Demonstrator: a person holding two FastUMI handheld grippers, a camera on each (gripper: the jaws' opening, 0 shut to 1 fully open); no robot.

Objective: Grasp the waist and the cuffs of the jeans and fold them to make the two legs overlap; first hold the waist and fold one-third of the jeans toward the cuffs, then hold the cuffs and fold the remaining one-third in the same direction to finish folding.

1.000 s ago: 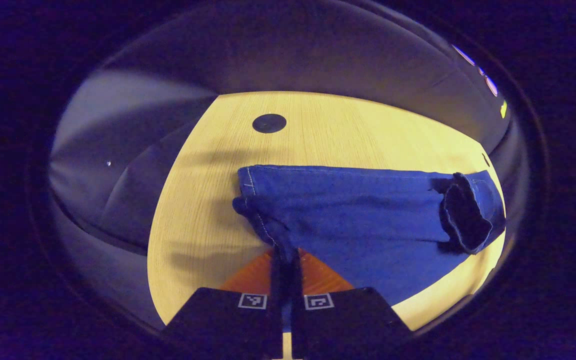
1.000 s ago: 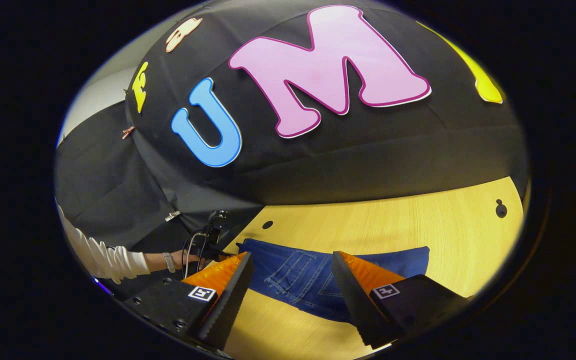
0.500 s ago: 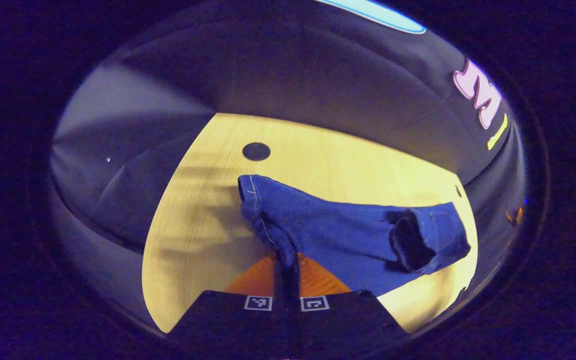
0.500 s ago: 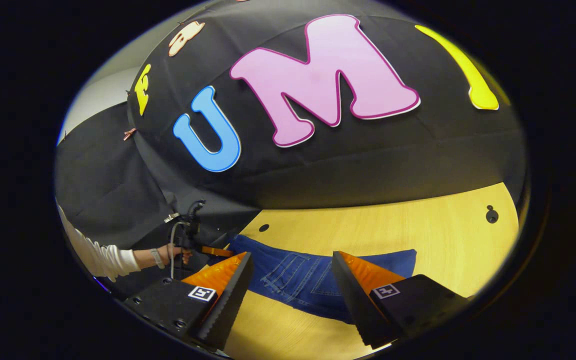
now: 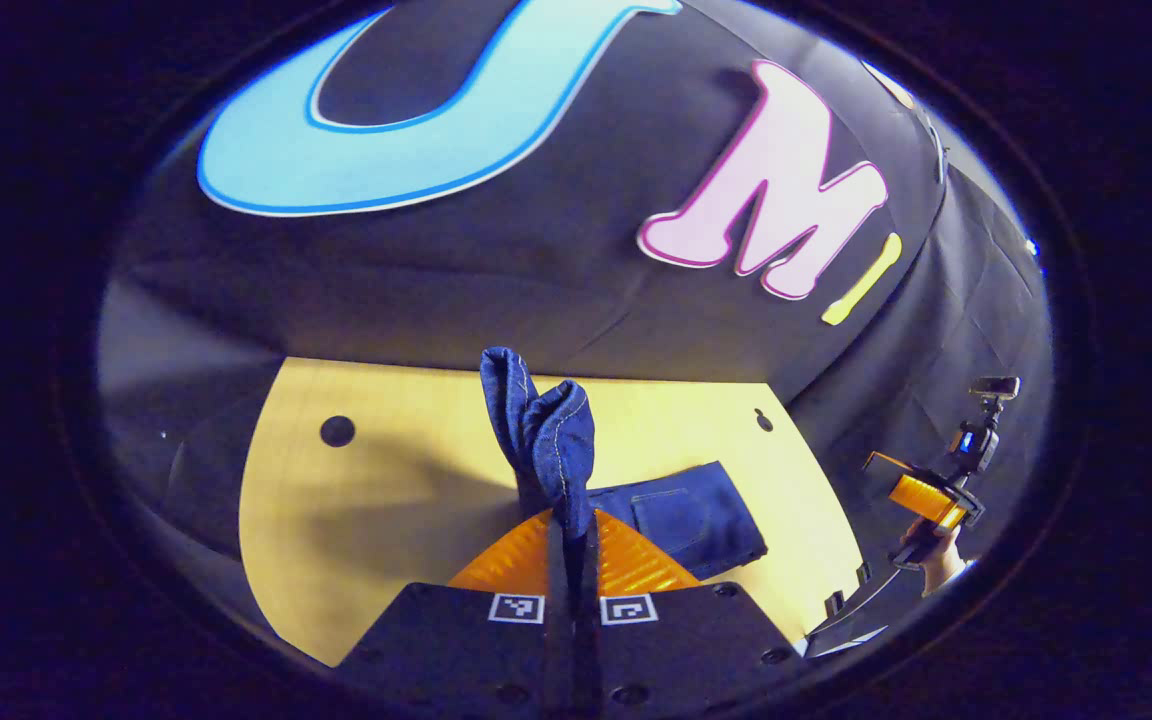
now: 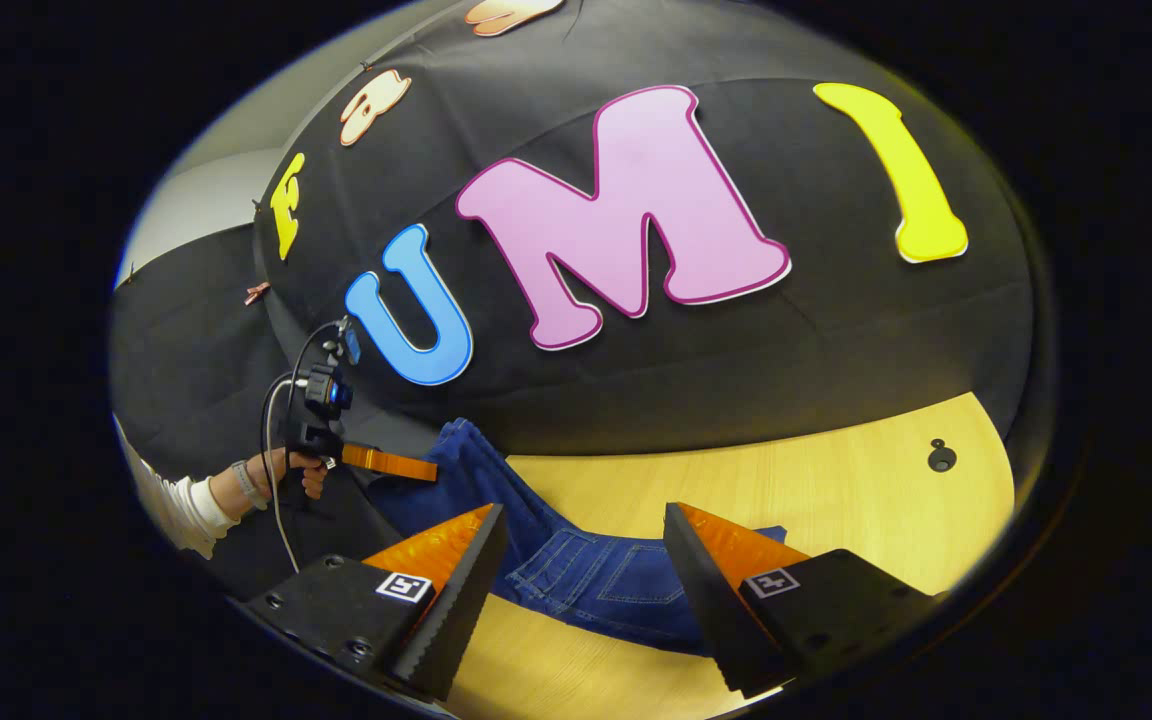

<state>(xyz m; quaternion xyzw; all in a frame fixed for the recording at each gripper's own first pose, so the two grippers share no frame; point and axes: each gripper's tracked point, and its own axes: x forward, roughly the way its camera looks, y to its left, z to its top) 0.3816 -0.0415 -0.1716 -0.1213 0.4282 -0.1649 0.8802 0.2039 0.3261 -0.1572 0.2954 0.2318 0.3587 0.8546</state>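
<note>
You work over a pale wooden counter (image 5: 386,500) with black cloth hanging behind it as the wall of the booth. The counter has small dark round holes (image 5: 337,431) in its top.

Your left claw (image 5: 572,535) is closed tight on the jeans (image 5: 546,430). Both fingers pinch a bunch of blue cloth, and that bunch stands up just ahead of the tips, lifted off the wood. The rest of the jeans lie flat on the counter, past the claw and a bit to its right.

Your right claw (image 6: 584,560) is open wide, with nothing between its fingers. It hangs above the counter, and the jeans (image 6: 586,585) lie just beyond its tips, with a stitched pocket facing up.

The right gripper view lets you see one leg rising off the wood, up and to the left of the right claw, to where your other hand (image 6: 286,475) holds the left claw in the air. The left gripper view lets you see the right claw far off to the right, past the counter's edge.
</note>
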